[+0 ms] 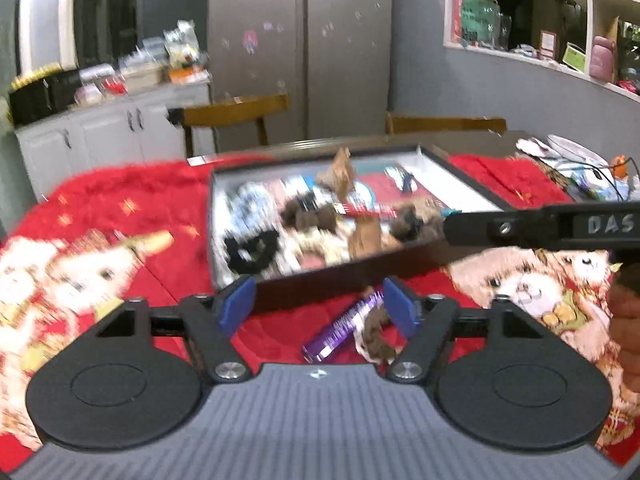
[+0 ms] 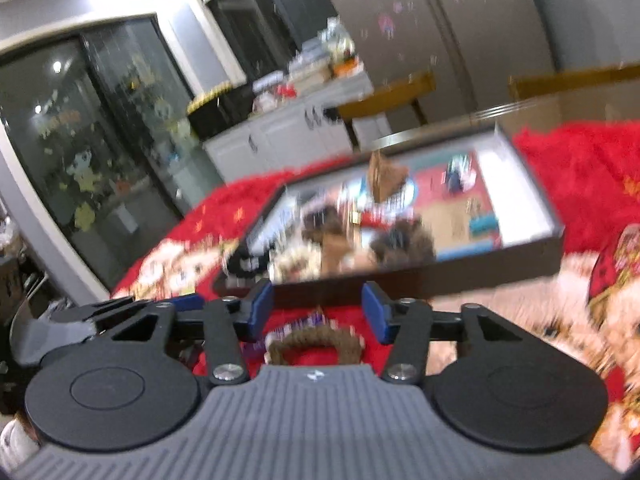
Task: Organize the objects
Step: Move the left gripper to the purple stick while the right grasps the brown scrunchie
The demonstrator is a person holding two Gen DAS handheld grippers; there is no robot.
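A shallow dark box (image 1: 320, 294) with white inner walls lies on the red bear-print blanket (image 1: 120, 208), full of hair ties, scrunchies and small packets. In front of it lie a purple wrapped bar (image 1: 340, 328) and a brown braided hair tie (image 1: 376, 342). My left gripper (image 1: 320, 306) hangs open just above them, with nothing between its blue pads. In the right wrist view, the right gripper (image 2: 318, 314) also stands open over the brown hair tie (image 2: 304, 344), close to the box's front wall (image 2: 440, 284). Both views are blurred.
Two wooden chairs (image 1: 236, 110) stand behind the table, with a grey fridge (image 1: 300, 40) and white cabinets (image 1: 112, 132) beyond. Cables and small clutter (image 1: 592, 172) lie at the table's far right. A hand (image 1: 626, 320) holds the black tool lettered DAS (image 1: 560, 228).
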